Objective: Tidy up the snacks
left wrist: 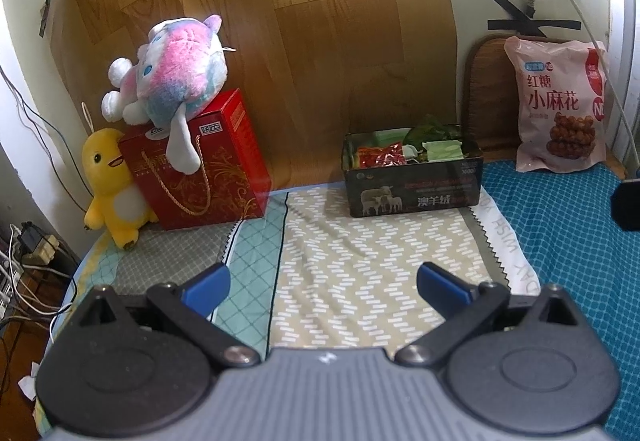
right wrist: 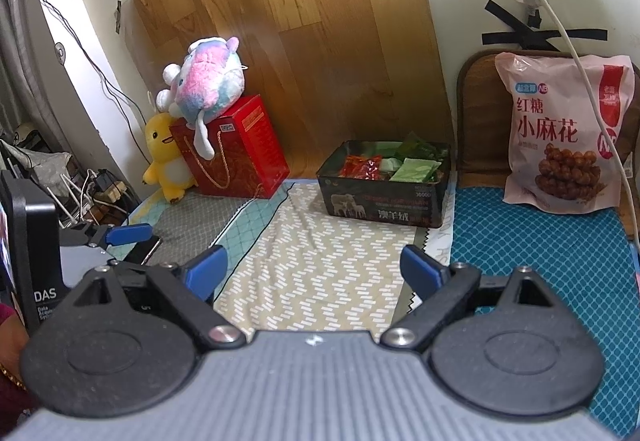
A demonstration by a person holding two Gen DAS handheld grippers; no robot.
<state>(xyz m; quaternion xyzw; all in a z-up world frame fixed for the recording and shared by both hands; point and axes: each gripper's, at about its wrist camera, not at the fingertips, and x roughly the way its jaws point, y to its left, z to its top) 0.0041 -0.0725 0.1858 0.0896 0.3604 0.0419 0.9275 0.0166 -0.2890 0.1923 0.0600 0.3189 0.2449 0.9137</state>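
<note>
The bed (left wrist: 560, 241) carries everything, its patterned cloths spread flat, I judge to give me a working area. A wood-grain board (left wrist: 280, 21) leans against the wall along the far edge, perhaps as a backdrop. At the far left corner a red gift box (left wrist: 224, 177) props a pink-and-blue plush (left wrist: 180, 61) on top and a yellow duck plush (left wrist: 110, 185) beside it, out of my way. At the far right corner the pink bag of brown-sugar twists (right wrist: 568, 137) stands upright against a cushion, label facing me, not yet packed. Mid far edge sits the open black tin (right wrist: 384, 201), already holding red and green snack packets (right wrist: 362, 166). My left gripper (left wrist: 322, 279) and right gripper (right wrist: 312, 267) hover near the front edge, both spread wide and empty, ready, I think, for that bag.
</note>
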